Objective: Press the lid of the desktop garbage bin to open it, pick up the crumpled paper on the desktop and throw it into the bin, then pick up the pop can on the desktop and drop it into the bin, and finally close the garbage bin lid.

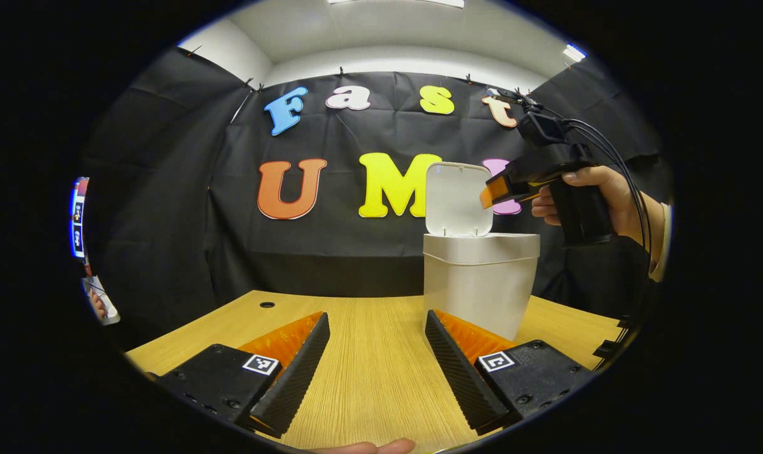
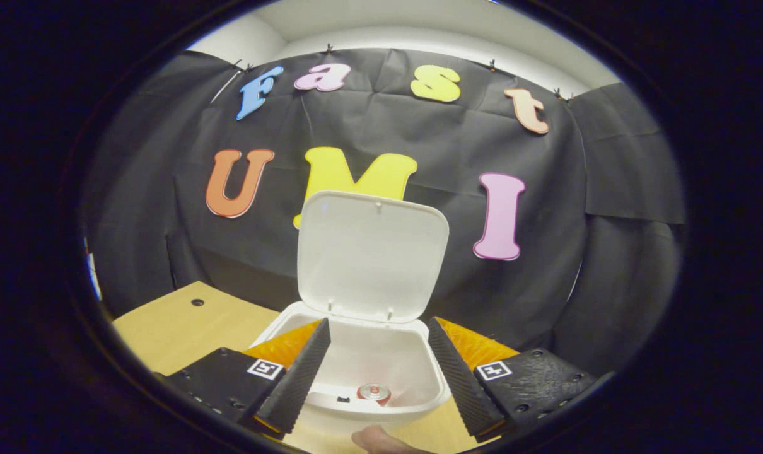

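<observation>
One counter (image 1: 369, 353), light wood, one small dark hole (image 1: 267, 304) near its far left corner. One garbage bin (image 1: 479, 287), white, standing upright on the counter toward the right in the left gripper view; its one lid (image 1: 457, 198) is flipped up, standing near vertical at the back. Two claws. Left claw (image 1: 376, 366) sits low over the counter, fingers spread wide, nothing between them; the bin is just ahead and to the right, its base right behind the right-hand finger (image 1: 460, 372). Right claw (image 2: 375, 372) hangs above the bin mouth, fingers spread, holding nothing (the open rim lies between and below the fingers in the right gripper view). From the left gripper view that right claw is up beside the raised lid, tip close to the lid's right edge, held by one hand (image 1: 599, 195) with cables trailing off it. One pop can (image 2: 374, 393) lies inside the bin, top end visible, directly beneath the right claw's gap. Crumpled paper: cannot tell.
</observation>
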Demonstrator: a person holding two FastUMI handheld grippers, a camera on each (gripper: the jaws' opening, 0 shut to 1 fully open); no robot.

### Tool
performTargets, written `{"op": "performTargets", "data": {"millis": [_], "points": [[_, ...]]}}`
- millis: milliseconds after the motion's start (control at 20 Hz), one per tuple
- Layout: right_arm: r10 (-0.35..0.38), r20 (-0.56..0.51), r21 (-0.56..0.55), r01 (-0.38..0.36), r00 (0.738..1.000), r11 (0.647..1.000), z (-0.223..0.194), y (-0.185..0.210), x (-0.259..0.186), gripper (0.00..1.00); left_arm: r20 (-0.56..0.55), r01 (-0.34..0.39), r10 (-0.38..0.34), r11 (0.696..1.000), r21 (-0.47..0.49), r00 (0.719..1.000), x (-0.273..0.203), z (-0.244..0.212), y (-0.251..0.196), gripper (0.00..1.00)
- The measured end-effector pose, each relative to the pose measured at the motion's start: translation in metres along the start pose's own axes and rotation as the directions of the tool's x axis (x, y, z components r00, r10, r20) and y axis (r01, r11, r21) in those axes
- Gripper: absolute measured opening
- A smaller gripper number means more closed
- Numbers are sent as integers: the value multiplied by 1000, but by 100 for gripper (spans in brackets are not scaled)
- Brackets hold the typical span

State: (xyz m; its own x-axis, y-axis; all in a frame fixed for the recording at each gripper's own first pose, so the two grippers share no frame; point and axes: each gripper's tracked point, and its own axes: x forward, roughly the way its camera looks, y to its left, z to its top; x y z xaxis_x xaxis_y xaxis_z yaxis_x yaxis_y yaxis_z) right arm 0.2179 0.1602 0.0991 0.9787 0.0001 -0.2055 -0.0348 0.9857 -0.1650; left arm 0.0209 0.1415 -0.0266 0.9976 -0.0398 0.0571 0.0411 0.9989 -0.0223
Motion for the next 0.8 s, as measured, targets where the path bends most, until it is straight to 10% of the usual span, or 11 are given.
{"op": "performTargets", "data": {"millis": [800], "points": [[-13,216,150,-20,976,988,135,-5,20,97,-5,-5,5,1000,-11,1000,-1,2,5,99]]}}
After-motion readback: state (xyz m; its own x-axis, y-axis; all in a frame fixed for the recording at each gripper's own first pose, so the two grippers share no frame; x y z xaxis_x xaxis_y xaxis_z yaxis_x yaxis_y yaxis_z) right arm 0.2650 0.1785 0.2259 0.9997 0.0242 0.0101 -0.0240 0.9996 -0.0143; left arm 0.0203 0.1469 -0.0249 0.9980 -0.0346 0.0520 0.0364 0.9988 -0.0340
